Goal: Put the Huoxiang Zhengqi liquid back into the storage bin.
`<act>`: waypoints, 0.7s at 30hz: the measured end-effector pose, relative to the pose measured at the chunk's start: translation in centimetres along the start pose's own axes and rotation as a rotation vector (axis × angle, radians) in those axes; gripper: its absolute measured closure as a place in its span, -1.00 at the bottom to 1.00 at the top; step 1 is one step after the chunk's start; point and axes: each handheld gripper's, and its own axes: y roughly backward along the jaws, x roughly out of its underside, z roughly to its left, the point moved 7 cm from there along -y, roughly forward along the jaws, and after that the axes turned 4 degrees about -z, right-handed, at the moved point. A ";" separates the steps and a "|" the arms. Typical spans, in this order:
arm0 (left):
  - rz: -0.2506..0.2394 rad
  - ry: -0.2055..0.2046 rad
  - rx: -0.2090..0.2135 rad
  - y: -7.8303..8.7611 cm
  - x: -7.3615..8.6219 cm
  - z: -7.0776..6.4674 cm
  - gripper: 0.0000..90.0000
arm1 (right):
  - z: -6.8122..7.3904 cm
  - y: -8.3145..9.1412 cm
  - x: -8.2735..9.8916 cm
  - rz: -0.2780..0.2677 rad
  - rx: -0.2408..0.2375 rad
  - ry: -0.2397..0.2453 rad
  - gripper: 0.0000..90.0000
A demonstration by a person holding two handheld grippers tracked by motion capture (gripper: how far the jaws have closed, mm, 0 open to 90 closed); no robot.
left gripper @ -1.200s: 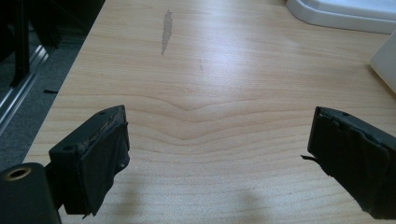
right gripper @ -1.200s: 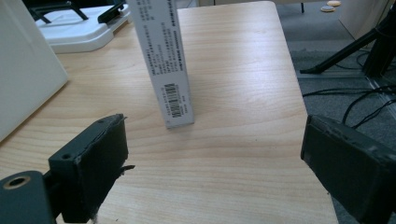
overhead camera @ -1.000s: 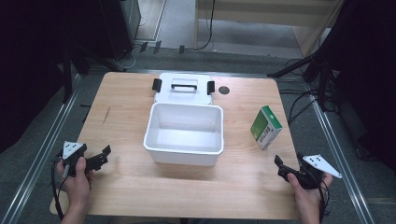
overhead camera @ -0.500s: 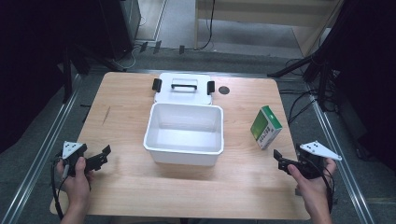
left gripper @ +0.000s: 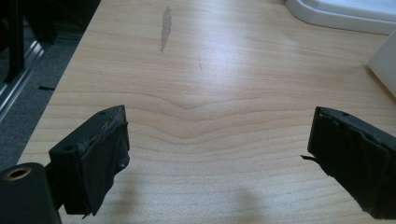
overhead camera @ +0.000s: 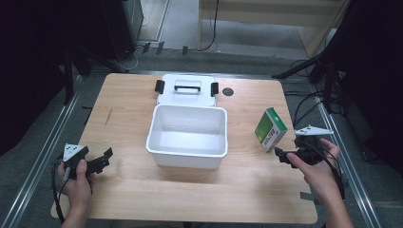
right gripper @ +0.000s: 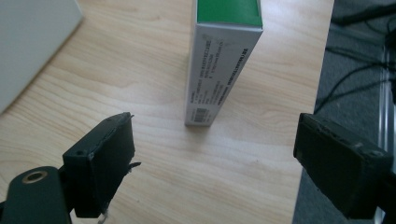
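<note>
A: Starting at the left edge: left tool [overhead camera: 105, 157], held in the person's left hand [overhead camera: 76, 175], low over the worktop [overhead camera: 133, 104] near its front left corner. Condition?

B: Released; in the left gripper view its jaws stand wide apart with bare wood between them, nothing held

A: Next item, centre

B: White bin [overhead camera: 187, 135], open-topped, nothing visible inside. Directly behind it, touching or just beside, a white lid [overhead camera: 186, 88] lying flat, grey handle on top, a black clip at each side

A: Right of the bin?

B: Green and white carton [overhead camera: 270, 129], standing on the worktop, well apart from the bin, near the right edge. In the right gripper view its narrow printed side with a barcode faces the camera

A: Last entry

B: Right tool [overhead camera: 281, 156], in the person's right hand [overhead camera: 317, 173], just in front of the carton and pointing at it. Released; jaws spread wide, the carton ahead of them, not touched
</note>
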 end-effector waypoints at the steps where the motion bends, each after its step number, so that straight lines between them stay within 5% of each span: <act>1: 0.000 0.001 0.000 0.0 0.0 0.0 -0.86 | 0.0 -0.1 -0.3 0.039 0.007 0.012 -0.72; 7: 0.000 0.001 0.000 0.0 0.0 0.0 -0.86 | 0.1 -0.4 -1.0 0.108 0.006 0.014 -0.72; 15: 0.001 0.002 0.000 0.0 0.0 0.0 -0.86 | 0.6 -0.5 -2.9 0.267 -0.014 0.041 -0.72; 21: 0.005 0.003 0.002 0.0 0.0 0.1 -0.86 | 0.3 -0.6 -5.6 0.400 0.050 0.082 -0.71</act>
